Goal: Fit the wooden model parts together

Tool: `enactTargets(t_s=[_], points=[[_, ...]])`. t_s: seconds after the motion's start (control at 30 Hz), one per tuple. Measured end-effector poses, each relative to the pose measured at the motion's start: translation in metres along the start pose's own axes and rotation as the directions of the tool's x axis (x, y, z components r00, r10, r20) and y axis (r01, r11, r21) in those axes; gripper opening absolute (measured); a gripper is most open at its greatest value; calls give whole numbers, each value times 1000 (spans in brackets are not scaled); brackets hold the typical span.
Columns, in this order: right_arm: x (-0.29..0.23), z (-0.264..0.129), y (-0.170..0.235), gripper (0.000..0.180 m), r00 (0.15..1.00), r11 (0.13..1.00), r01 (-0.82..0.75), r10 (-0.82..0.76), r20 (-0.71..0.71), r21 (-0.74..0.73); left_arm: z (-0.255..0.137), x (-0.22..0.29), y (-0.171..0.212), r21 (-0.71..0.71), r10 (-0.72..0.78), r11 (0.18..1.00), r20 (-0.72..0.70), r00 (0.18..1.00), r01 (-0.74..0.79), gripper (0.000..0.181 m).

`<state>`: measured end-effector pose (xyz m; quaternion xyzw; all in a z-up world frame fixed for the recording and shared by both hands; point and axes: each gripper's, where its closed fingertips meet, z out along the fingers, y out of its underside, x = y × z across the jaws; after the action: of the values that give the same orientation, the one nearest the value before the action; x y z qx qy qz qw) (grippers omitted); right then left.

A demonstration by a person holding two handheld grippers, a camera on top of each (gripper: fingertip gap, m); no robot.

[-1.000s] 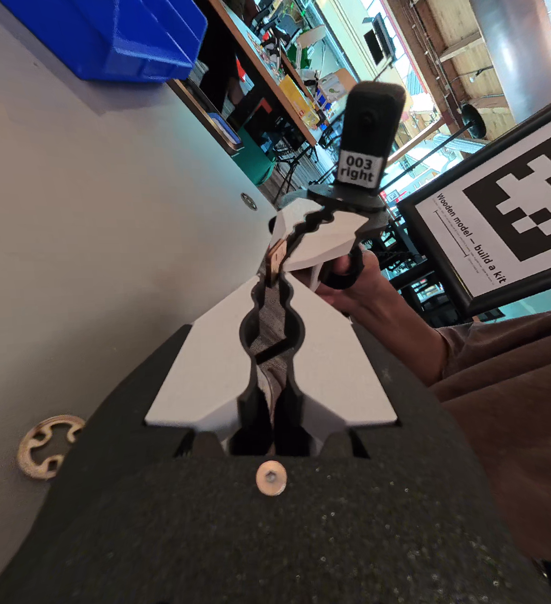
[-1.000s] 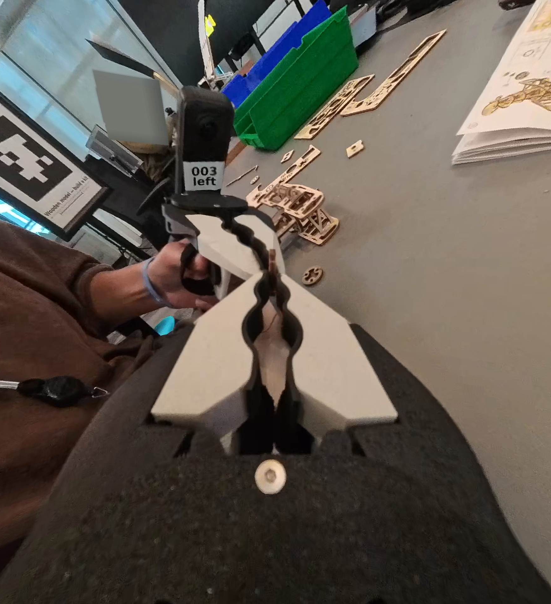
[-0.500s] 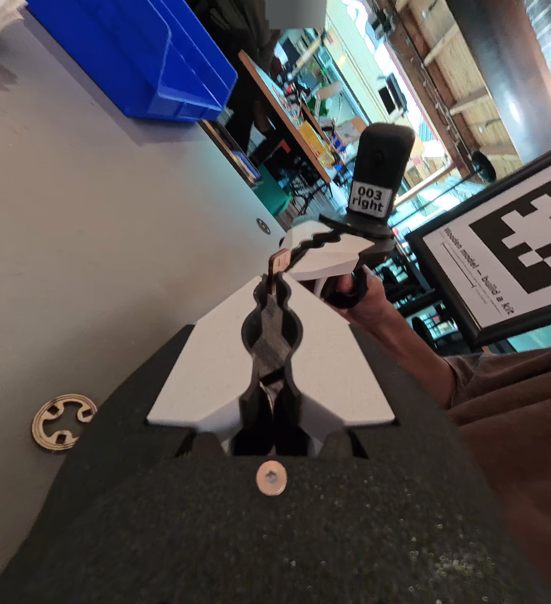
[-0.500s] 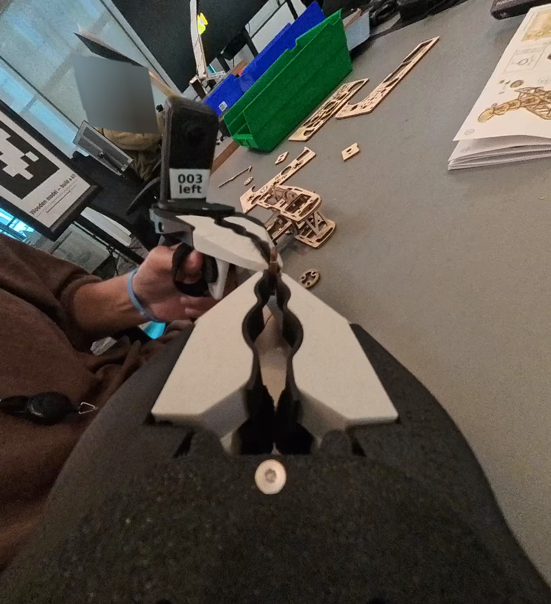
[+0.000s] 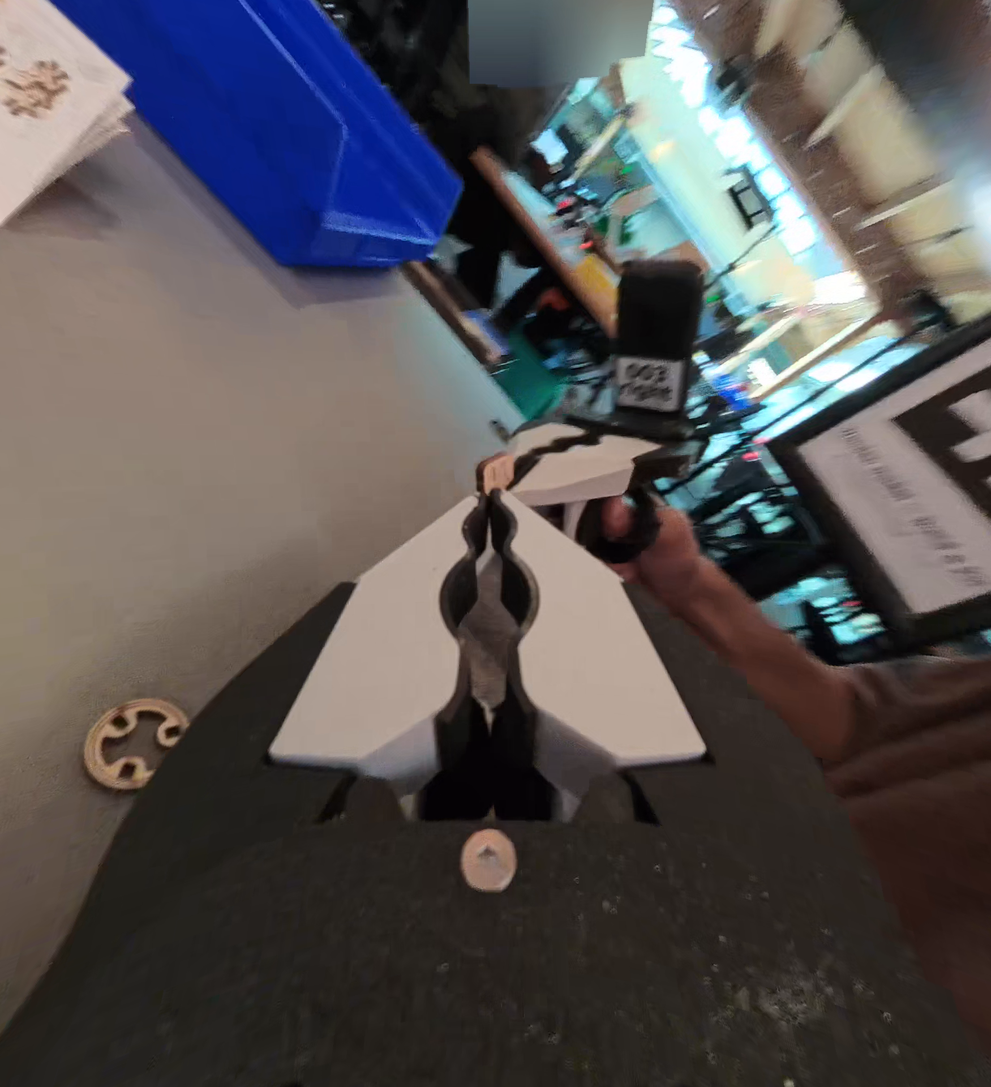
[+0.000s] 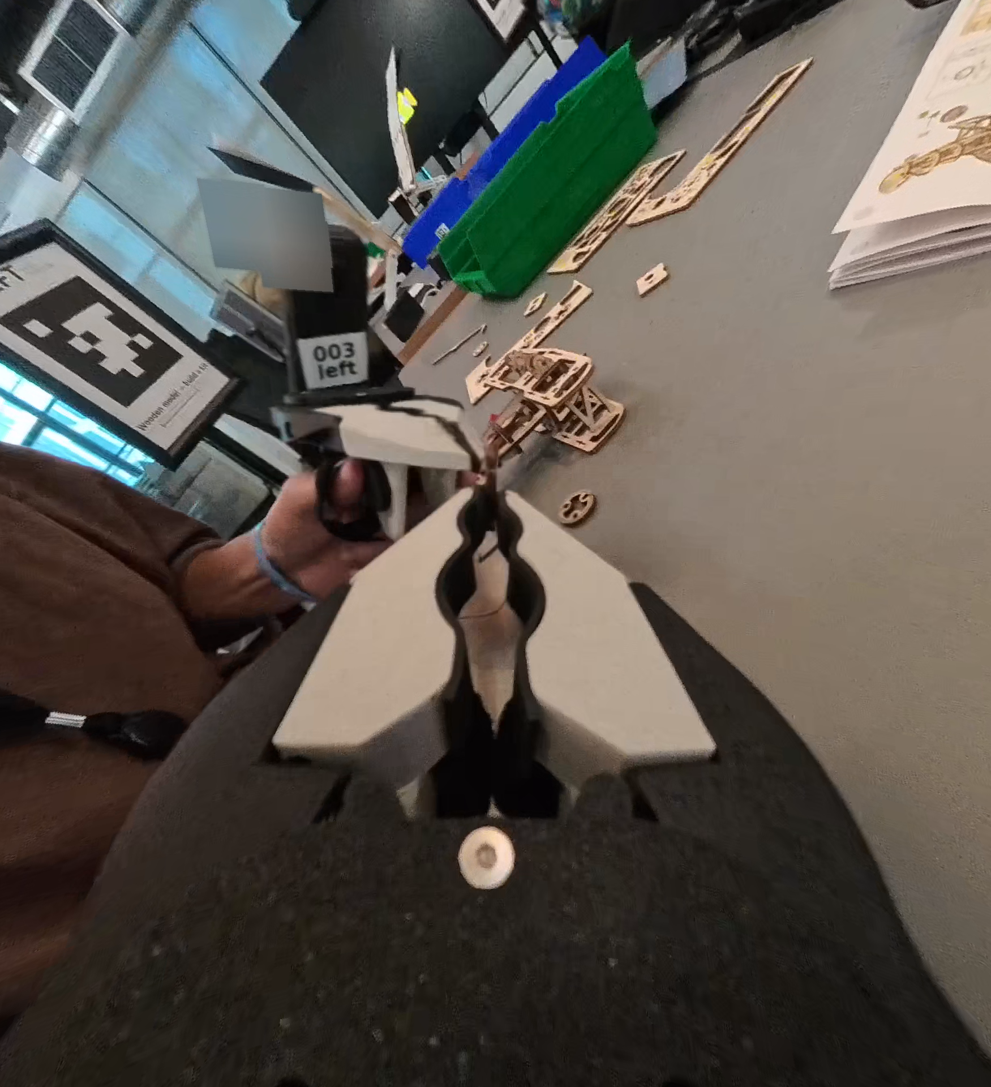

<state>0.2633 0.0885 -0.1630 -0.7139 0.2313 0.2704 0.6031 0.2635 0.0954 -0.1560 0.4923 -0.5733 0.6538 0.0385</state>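
Observation:
My left gripper (image 5: 490, 501) and right gripper (image 6: 484, 493) meet tip to tip above the grey table, both with jaws closed. In the left wrist view the right gripper (image 5: 507, 470) pinches a small pale wooden part (image 5: 495, 474) at its tips. In the right wrist view the left gripper (image 6: 469, 438) holds a thin dark wooden part (image 6: 491, 450) edge-on, touching the part at my right tips. A partly built wooden model (image 6: 546, 385) stands on the table just behind them. A small wooden wheel (image 6: 576, 507) lies beside it and also shows in the left wrist view (image 5: 128, 742).
A green bin (image 6: 551, 176) and blue bin (image 5: 281, 129) stand at the table's far side. Wooden part sheets (image 6: 687, 170) and small loose pieces (image 6: 651, 279) lie near the green bin. An instruction booklet (image 6: 951, 147) lies on the right. A framed marker sign (image 6: 87, 341) stands behind. My left and right fingertips are right by each other.
Both grippers stayed tip to tip and shut while turning together; the views have tilted and blurred. The booklet has come into the left wrist view.

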Motion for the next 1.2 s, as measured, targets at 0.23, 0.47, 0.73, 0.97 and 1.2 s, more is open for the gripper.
enactTargets(t_s=[0.23,0.47,0.73,0.97,1.2], points=[[-16,4,-3,2,996,1000,-13,12,91,6,-9,14,3,-103,0,994,-183,983,-20,0],[-16,3,-2,1,995,1000,-19,18,98,3,-9,14,0,-101,-26,995,-216,976,4,0],[-19,3,-3,1,992,1000,-28,28,120,5,-10,11,-1,-87,-34,996,-215,976,16,5],[-18,5,-3,1,993,1000,-27,26,113,3,-9,13,-1,-86,-31,996,-226,974,12,2],[-15,8,0,2,998,1000,-6,7,65,-17,-8,9,2,-107,45,992,-153,987,-62,1]])
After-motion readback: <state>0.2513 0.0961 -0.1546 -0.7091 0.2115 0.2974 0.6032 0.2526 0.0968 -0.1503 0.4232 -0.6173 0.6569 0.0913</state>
